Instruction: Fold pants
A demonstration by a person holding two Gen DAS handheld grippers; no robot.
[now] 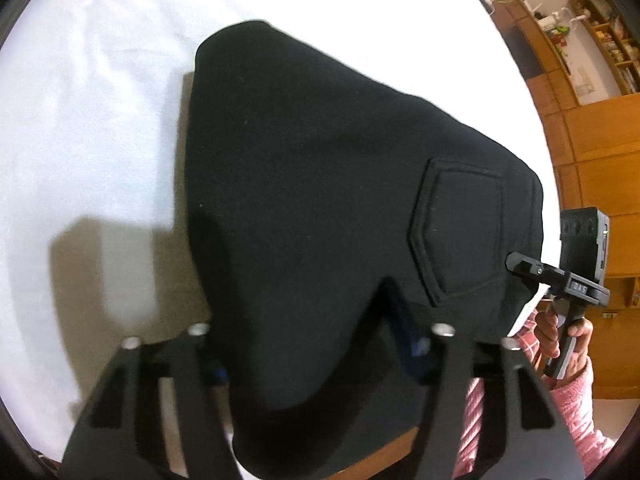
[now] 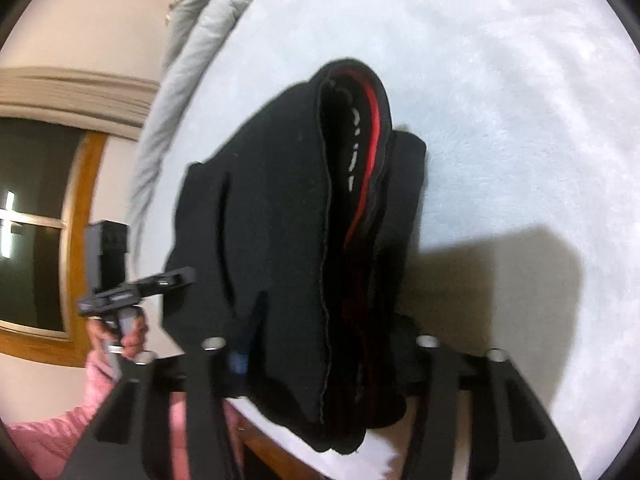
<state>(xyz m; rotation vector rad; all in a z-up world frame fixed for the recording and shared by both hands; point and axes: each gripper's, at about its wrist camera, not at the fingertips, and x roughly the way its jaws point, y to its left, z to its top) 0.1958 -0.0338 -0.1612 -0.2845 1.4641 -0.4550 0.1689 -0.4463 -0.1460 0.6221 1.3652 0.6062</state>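
Observation:
The folded black pants [image 1: 320, 180] lie on a white bed sheet [image 1: 88, 128], with a back pocket [image 1: 460, 232] facing up. My left gripper [image 1: 312, 352] is shut on the near edge of the pants, and its fingertips are buried in the fabric. In the right wrist view the pants [image 2: 272, 220] show a waistband with a red stripe [image 2: 372, 140]. There my right gripper [image 2: 324, 360] is shut on the thick folded end. Each view shows the other gripper from the side at the pants' edge: the right one [image 1: 524, 266] and the left one [image 2: 176, 276].
The bed's wooden edge [image 2: 272, 452] runs close below the grippers. A grey quilt [image 2: 192, 60] lies along the far side, beside a wall with a window [image 2: 36, 220]. Wooden cabinets and shelves [image 1: 588, 140] stand to the right. A person's pink sleeve [image 1: 576, 396] is near.

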